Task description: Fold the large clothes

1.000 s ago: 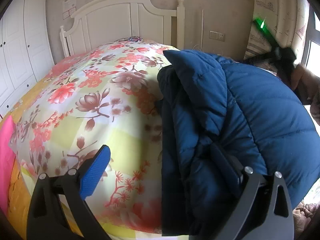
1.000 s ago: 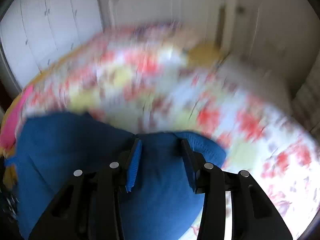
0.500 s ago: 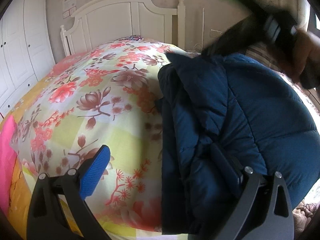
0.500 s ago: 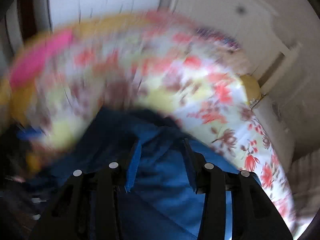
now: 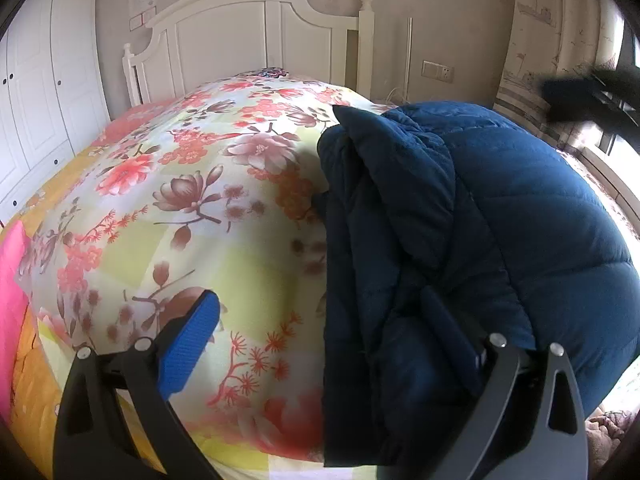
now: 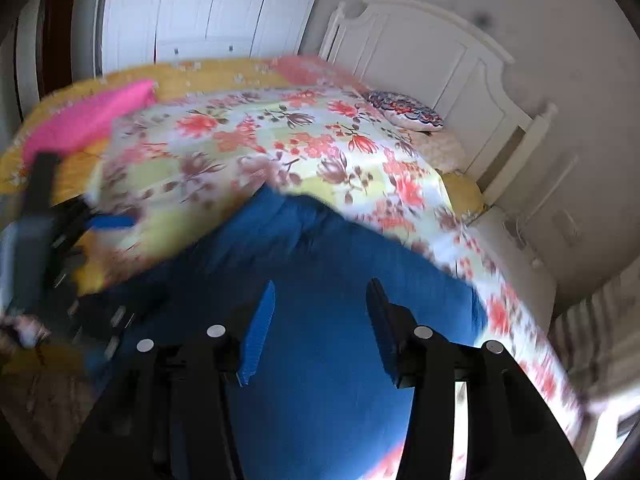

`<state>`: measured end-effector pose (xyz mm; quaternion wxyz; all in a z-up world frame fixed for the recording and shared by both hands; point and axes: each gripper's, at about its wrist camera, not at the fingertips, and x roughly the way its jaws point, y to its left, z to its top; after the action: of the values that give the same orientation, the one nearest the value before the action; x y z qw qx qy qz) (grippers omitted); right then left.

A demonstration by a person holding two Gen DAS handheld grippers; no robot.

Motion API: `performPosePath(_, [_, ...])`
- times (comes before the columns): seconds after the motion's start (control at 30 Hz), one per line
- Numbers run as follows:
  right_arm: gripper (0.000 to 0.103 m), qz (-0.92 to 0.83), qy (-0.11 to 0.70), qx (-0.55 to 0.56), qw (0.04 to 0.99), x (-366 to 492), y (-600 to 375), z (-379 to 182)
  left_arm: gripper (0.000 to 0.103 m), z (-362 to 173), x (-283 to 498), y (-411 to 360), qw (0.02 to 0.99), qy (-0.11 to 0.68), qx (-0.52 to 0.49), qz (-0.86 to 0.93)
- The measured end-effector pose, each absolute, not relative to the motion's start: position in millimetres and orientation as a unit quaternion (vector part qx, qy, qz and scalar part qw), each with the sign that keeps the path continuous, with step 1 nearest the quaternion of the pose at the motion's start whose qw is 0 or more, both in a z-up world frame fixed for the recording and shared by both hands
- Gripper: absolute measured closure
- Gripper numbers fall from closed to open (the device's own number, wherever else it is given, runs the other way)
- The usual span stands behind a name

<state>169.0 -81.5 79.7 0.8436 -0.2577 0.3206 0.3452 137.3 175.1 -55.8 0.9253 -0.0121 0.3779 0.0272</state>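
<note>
Lying on the floral quilt (image 5: pixel 192 216) toward its foot-end corner, the blue padded jacket (image 5: pixel 500 216) is heaped in thick folds, well away from the white headboard (image 5: pixel 248 40). The left gripper (image 5: pixel 320 320) has its jaws spread wide: one blue-padded finger stands over bare quilt beside the jacket, the other is buried in the jacket's near folds, so the garment's edge lies between them but is not pinched. The right gripper (image 6: pixel 320 320) hovers above the jacket (image 6: pixel 320 264), jaws parted with blue fabric showing in the gap; whether its pads touch the cloth cannot be told. A patterned pillow (image 6: pixel 404 112) rests near the headboard.
</note>
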Motion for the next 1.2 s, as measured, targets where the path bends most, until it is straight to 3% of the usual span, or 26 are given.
performPosePath(0.07, [0.05, 0.356, 0.334, -0.229, 0.842, 155, -102, 64, 0.003, -56, 137, 175, 0.925, 0.378, -0.014, 0.028])
performPosePath(0.1, [0.036, 0.352, 0.355, -0.22, 0.838, 151, -108, 46, 0.003, -55, 137, 174, 0.925, 0.378, -0.014, 0.028])
performPosePath(0.13, [0.03, 0.346, 0.358, -0.212, 0.841, 146, -112, 31, 0.003, -55, 137, 173, 0.925, 0.379, -0.014, 0.029])
performPosePath(0.27, [0.027, 0.353, 0.353, -0.134, 0.856, 138, -135, 33, 0.002, -52, 138, 170, 0.922, 0.386, -0.009, 0.034])
performPosePath(0.33, [0.005, 0.366, 0.371, -0.045, 0.853, 145, -159, 40, 0.002, -50, 138, 177, 0.918, 0.395, -0.036, 0.022])
performPosePath(0.57, [0.005, 0.342, 0.508, 0.217, 0.76, 178, -235, -20, 0.002, -54, 150, 230, 0.856, 0.432, -0.262, -0.109])
performPosePath(0.87, [0.004, 0.395, 0.524, 0.239, 0.715, 186, -205, -41, 0.002, -79, 201, 218, 0.802, 0.513, -0.255, -0.169])
performPosePath(0.9, [0.004, 0.4, 0.512, 0.234, 0.723, 183, -203, -39, 0.005, -78, 200, 219, 0.802, 0.508, -0.262, -0.176])
performPosePath(0.93, [0.007, 0.404, 0.5, 0.232, 0.73, 180, -203, -37, 0.043, -78, 199, 218, 0.791, 0.502, -0.281, -0.207])
performPosePath(0.97, [0.01, 0.408, 0.482, 0.225, 0.742, 174, -204, -32, 0.05, -78, 197, 219, 0.782, 0.491, -0.309, -0.226])
performPosePath(1.03, [0.023, 0.41, 0.456, 0.212, 0.761, 165, -208, -26, 0.059, -70, 192, 214, 0.803, 0.477, -0.279, -0.222])
performPosePath(1.13, [0.031, 0.404, 0.408, 0.191, 0.796, 156, -219, -9, 0.07, -55, 192, 204, 0.824, 0.439, -0.274, -0.233])
performPosePath(1.2, [0.032, 0.394, 0.372, 0.193, 0.818, 158, -239, 10, 0.071, -45, 199, 194, 0.833, 0.414, -0.272, -0.247])
